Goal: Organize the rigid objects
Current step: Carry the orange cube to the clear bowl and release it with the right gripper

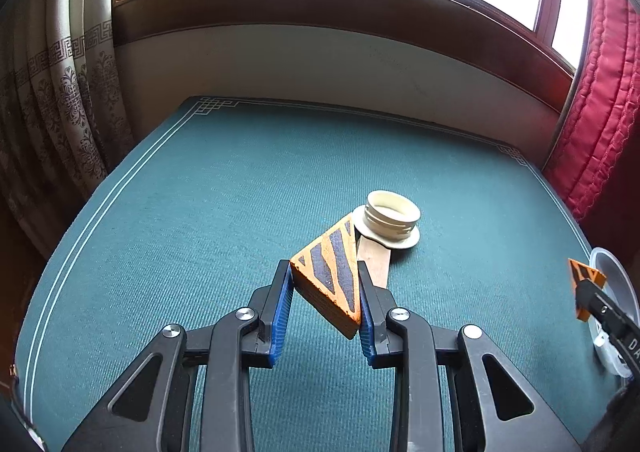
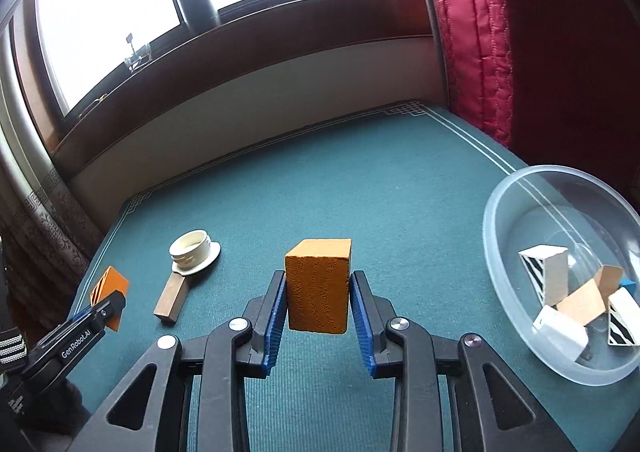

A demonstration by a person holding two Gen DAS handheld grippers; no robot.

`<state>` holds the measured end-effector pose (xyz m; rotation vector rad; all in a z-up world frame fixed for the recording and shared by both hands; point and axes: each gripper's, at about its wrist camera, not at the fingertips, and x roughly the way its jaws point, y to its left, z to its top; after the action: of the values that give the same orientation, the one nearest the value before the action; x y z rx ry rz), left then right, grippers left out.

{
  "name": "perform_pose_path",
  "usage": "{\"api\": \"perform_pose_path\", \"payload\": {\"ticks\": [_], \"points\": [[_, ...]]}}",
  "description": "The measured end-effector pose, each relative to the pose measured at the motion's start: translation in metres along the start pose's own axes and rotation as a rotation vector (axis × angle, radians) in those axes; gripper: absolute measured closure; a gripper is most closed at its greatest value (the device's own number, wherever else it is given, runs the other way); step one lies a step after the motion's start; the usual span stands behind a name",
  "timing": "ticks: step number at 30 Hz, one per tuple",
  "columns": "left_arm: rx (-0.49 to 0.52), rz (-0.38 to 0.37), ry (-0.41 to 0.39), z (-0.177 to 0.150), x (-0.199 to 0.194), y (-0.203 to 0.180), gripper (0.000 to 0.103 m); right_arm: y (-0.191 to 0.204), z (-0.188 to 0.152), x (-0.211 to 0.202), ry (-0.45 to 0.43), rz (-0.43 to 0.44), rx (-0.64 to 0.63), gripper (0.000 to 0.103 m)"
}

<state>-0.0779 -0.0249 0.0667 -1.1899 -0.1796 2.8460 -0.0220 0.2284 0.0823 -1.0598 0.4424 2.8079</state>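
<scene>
Each gripper clamps an orange wedge: left gripper [image 1: 325,284] on the striped wedge [image 1: 330,272], right gripper [image 2: 319,294] on the plain-faced wedge [image 2: 318,284], both above the table [image 1: 200,192]. The blocks appear light, stiff and probably wooden; grip the flat sides. The bowl [image 2: 500,252] stands right.

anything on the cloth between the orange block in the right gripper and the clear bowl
Nothing visible. The right gripper holds the orange block above bare green tablecloth, and the stretch over to the clear bowl is open. The cream ring and brown wooden bar lie on the opposite side.
</scene>
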Motion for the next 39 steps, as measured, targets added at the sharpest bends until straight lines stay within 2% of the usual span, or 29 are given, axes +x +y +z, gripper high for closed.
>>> {"api": "perform_pose_path", "payload": {"ticks": [6, 19, 28, 39], "points": [[0.029, -0.002, 0.001, -0.004, 0.002, -0.01, 0.073, -0.033, 0.002, -0.027, -0.054, -0.041, 0.054, 0.07], [0.071, -0.002, 0.003, -0.01, 0.005, -0.021, 0.073, -0.086, 0.005, -0.071, -0.191, -0.205, 0.104, 0.07], [0.098, -0.005, -0.002, -0.014, 0.003, -0.027, 0.073, -0.122, -0.001, -0.083, -0.212, -0.276, 0.172, 0.07], [0.121, 0.005, -0.003, -0.017, 0.005, -0.032, 0.073, -0.148, -0.008, -0.086, -0.214, -0.314, 0.232, 0.069]]}}
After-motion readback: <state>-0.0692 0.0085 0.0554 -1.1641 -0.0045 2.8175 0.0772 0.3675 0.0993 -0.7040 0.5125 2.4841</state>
